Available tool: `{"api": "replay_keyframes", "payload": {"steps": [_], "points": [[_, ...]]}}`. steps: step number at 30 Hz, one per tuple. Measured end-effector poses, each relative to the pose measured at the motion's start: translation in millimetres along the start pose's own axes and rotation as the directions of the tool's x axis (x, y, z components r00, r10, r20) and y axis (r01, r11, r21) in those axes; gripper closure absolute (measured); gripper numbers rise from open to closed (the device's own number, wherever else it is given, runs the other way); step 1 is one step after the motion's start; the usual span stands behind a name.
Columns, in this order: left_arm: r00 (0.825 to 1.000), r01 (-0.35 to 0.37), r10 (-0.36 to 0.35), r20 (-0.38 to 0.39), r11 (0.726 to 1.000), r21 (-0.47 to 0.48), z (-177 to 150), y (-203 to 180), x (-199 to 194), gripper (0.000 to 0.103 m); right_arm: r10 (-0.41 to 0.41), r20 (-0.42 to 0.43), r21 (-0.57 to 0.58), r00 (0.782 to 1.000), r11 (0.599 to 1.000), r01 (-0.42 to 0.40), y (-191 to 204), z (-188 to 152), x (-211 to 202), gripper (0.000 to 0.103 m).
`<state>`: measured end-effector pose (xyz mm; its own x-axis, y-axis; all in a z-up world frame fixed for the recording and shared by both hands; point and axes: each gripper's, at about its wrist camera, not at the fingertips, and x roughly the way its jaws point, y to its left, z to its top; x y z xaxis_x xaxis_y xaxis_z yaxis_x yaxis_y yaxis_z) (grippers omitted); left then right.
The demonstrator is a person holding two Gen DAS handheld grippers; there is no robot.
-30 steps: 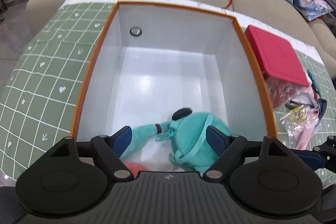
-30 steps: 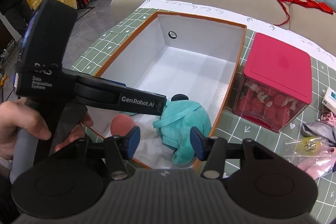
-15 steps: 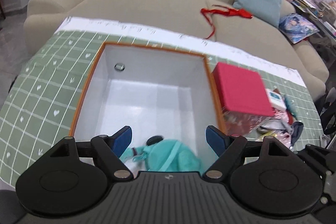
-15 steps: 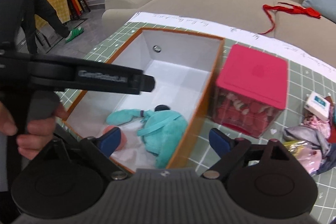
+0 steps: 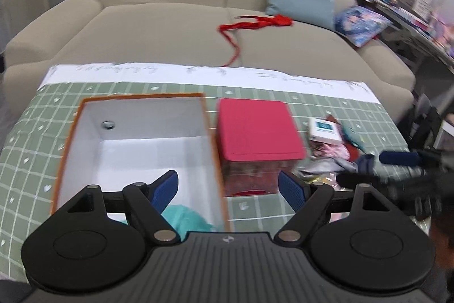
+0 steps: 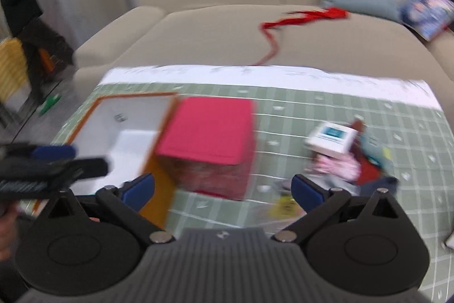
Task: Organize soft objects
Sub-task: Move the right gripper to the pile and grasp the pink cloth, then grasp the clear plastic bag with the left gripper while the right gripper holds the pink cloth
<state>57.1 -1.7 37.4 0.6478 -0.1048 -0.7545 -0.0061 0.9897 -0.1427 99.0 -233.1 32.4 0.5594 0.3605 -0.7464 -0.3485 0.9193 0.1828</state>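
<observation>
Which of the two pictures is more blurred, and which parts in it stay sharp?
Right wrist view: heavy motion blur smears the red-lidded box, orange-rimmed box and small white box; only the right gripper stays sharp. Left wrist view: clearer, soft at the edges, fisheye bending the table.

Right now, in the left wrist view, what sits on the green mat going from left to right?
Orange-edged white box → red-lidded clear container → small white carton on top of the pile of soft items → the right gripper entering from the right edge.
</observation>
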Motion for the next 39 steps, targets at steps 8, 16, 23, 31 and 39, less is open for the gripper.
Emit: {"api": "replay_keyframes", "payload": {"steps": [8,16,23,31,39], "points": [[0.979,0.204,-0.204,-0.013,0.970,0.130,-21.9,-65.1,16.7,0.009,-0.067,-0.126,0.203,0.990,0.975,0.092,-95.3,-26.5,38.2,0.010],[0.977,0.207,-0.204,-0.054,0.881,0.425,-69.4,-143.5,60.4,0.009,0.076,-0.194,0.505,0.978,0.862,0.034,-158.6,-58.4,82.2,0.030],[0.986,0.168,-0.136,-0.098,0.821,0.546,-98.1,-164.4,107.5,0.009,0.203,-0.180,0.654,0.962,0.755,-0.037,-178.9,-75.5,106.3,0.037],[0.999,0.043,-0.015,-0.049,0.765,0.642,-106.8,-172.8,139.5,0.009,0.207,-0.159,0.701,0.965,0.712,-0.037,-186.9,-75.5,121.0,0.056],[0.998,0.007,0.034,-0.046,0.722,0.692,-106.8,-186.9,171.3,0.017,0.234,-0.136,0.718,0.963,0.693,-0.067,-191.9,-73.7,113.3,0.066]]}}
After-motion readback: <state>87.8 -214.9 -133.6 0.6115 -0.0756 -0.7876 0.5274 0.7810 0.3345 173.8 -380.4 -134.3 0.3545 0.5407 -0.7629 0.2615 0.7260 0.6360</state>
